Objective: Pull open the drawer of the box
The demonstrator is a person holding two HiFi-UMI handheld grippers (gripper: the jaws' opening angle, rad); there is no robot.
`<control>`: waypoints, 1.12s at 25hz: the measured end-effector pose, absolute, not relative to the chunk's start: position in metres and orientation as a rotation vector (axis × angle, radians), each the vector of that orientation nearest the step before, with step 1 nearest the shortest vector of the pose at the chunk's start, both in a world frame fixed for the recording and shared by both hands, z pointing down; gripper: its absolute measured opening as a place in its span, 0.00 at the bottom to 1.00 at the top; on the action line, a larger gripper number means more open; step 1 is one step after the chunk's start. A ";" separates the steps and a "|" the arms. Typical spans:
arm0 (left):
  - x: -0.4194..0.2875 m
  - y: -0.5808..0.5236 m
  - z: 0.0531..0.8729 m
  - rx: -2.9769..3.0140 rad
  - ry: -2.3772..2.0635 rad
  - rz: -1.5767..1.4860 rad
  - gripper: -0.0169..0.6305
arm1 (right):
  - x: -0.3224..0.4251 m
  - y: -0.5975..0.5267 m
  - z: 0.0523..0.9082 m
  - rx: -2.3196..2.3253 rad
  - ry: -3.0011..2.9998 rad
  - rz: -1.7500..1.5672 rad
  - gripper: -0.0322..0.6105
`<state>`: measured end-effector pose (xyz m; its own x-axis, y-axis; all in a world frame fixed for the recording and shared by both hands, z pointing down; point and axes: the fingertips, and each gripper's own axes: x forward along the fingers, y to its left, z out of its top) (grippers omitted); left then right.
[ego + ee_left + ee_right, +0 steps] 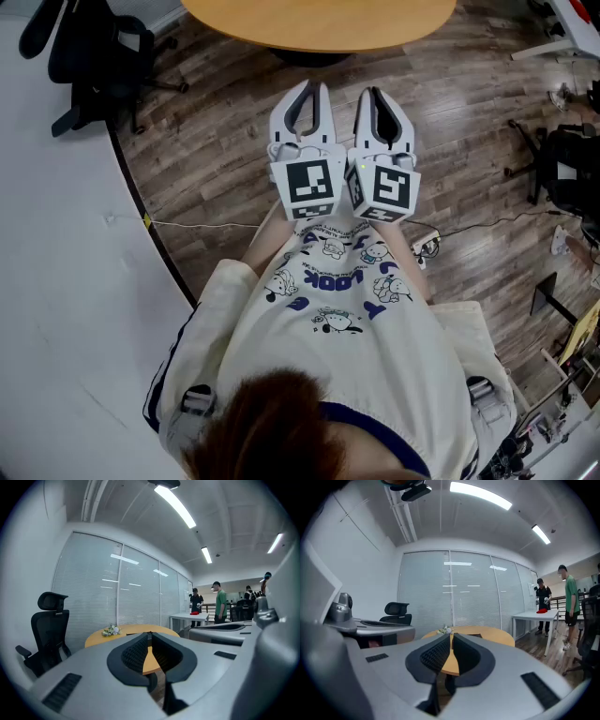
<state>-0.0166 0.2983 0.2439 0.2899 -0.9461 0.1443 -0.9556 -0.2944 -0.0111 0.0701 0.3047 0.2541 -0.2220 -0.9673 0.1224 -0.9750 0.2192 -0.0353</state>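
No box or drawer shows in any view. My left gripper [309,87] and my right gripper [374,93] are held side by side at waist height, over the wooden floor, pointing at a round wooden table [319,23]. Both are shut, tips touching, with nothing between the jaws. In the left gripper view the left gripper [150,633] points at the table [126,630], which stands some way ahead. The right gripper [451,635] faces the same table [499,637]. A small bunch of flowers [111,630] lies on the tabletop, and a dark flat patch [476,629] too small to identify.
A black office chair [89,47] stands left of the table on the pale floor area. A cable [202,223] and a power strip [427,246] lie on the floor. Another chair [567,169] is at the right. Several people [219,603] stand by a white table [534,616].
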 end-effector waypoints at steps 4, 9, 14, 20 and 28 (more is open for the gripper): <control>-0.015 0.293 0.245 2.462 -1.820 0.195 0.08 | 0.070 0.300 0.256 1.910 -2.399 0.172 0.12; -0.015 0.290 0.246 2.457 -1.825 0.202 0.08 | 0.070 0.295 0.258 1.896 -2.406 0.193 0.12; -0.010 0.281 0.250 2.444 -1.832 0.212 0.08 | 0.073 0.286 0.261 1.880 -2.425 0.217 0.12; 0.000 0.262 0.252 2.440 -1.847 0.233 0.08 | 0.086 0.265 0.264 1.871 -2.431 0.229 0.12; 0.024 0.236 0.256 2.414 -1.880 0.246 0.08 | 0.111 0.235 0.270 1.838 -2.439 0.248 0.12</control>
